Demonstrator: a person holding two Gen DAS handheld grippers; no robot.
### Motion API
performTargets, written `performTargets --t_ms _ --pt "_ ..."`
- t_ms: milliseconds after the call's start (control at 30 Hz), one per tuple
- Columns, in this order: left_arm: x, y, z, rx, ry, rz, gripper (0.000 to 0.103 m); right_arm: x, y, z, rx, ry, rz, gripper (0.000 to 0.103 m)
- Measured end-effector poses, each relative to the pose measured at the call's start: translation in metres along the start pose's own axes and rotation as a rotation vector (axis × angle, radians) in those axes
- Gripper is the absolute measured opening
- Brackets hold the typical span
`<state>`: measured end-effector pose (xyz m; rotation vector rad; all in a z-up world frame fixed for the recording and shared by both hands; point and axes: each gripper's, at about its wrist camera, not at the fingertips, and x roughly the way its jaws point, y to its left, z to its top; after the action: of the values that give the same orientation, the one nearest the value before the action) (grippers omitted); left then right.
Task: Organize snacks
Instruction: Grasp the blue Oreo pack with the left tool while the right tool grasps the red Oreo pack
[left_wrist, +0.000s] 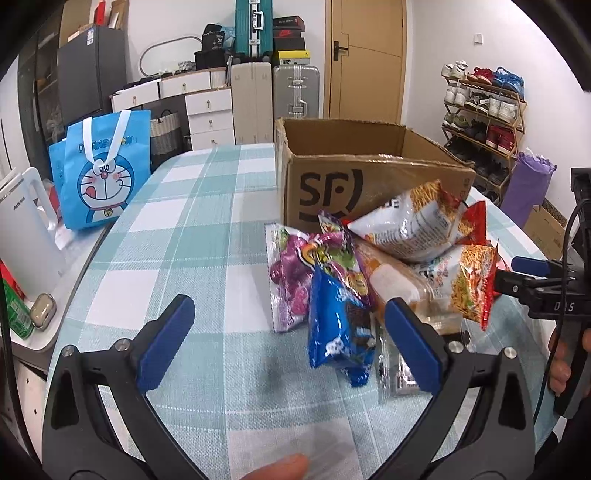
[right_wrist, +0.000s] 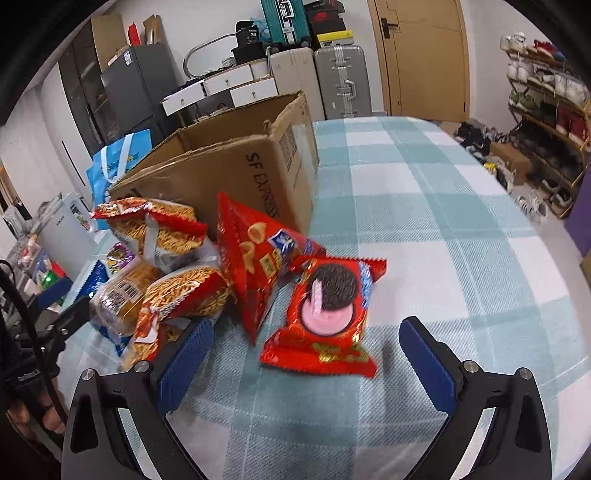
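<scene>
A pile of snack packets lies on the checked tablecloth in front of an open cardboard box (left_wrist: 369, 177), which also shows in the right wrist view (right_wrist: 229, 173). My left gripper (left_wrist: 291, 343) is open; a blue cookie packet (left_wrist: 340, 325) lies just ahead between its fingers, with a purple packet (left_wrist: 288, 273) behind it. My right gripper (right_wrist: 306, 365) is open, with a red cookie packet (right_wrist: 325, 314) lying between its fingertips. A red chip bag (right_wrist: 255, 266) and noodle-snack packets (right_wrist: 162, 225) lie left of it. The right gripper (left_wrist: 524, 273) shows at the right edge of the left wrist view.
A blue cartoon bag (left_wrist: 99, 170) and a white kettle (left_wrist: 26, 229) stand off the table's left side. A shoe rack (right_wrist: 546, 110) stands at the far right. Suitcases (left_wrist: 291, 88) and drawers line the back wall. The checked tablecloth (right_wrist: 443, 206) stretches right of the box.
</scene>
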<state>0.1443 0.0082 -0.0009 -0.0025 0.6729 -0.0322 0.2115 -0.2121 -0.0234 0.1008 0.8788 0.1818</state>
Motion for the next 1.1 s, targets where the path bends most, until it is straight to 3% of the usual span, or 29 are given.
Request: performTargets --t_ms 433,667,1100 --pt "0.026 0.008 0.009 -0.013 0.053 -0.009 0.102 0.03 -0.007 0.012 0.015 0.077 -0.009 0.102" --pt "0.031 0.012 0.008 -0.024 0.067 -0.019 0.102 0.03 -0.01 0.012 0.012 0.075 0.002 0.102" --pt "0.025 0.003 -0.008 0.051 0.117 0.002 0.102 0.023 -0.016 0.008 0.015 0.07 -0.003 0.102"
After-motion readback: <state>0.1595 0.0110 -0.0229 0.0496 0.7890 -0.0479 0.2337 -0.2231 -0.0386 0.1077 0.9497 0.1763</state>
